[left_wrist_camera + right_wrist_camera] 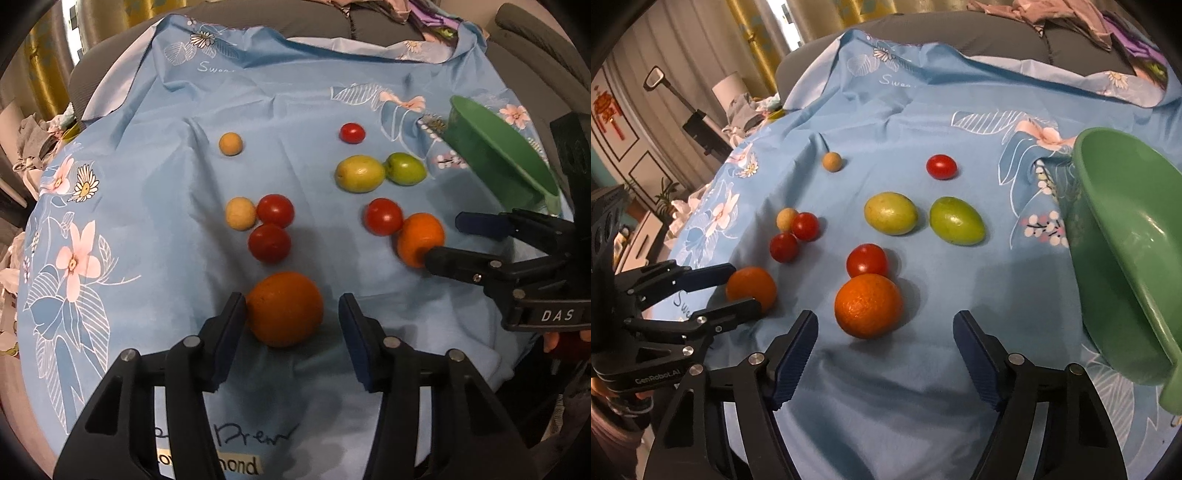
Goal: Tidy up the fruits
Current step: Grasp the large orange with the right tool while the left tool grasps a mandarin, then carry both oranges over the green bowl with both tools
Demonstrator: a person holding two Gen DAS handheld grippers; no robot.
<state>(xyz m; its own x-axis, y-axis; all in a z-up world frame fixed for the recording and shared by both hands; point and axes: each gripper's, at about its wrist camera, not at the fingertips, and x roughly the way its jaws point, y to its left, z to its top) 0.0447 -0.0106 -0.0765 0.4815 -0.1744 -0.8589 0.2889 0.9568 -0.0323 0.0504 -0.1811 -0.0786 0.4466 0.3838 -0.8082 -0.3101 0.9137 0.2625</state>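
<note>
An orange (282, 308) lies on the blue flowered cloth (166, 184) between the fingers of my left gripper (291, 299). Its left pad touches the fruit and a gap shows at the right pad, so the gripper is open. A second orange (868, 304) lies just ahead of my right gripper (886, 314), whose jaws stand wide apart and clear of it. In the left wrist view the right gripper (443, 240) flanks that orange (413, 232). In the right wrist view the left gripper (746, 287) flanks the first orange (753, 282).
A green bowl (1126, 266) stands tilted at the right edge of the cloth. Several red tomatoes (866, 260), two yellow-green fruits (890, 213) and a few tan balls (832, 161) are scattered beyond the oranges. Grey cushions and piled clothes lie behind.
</note>
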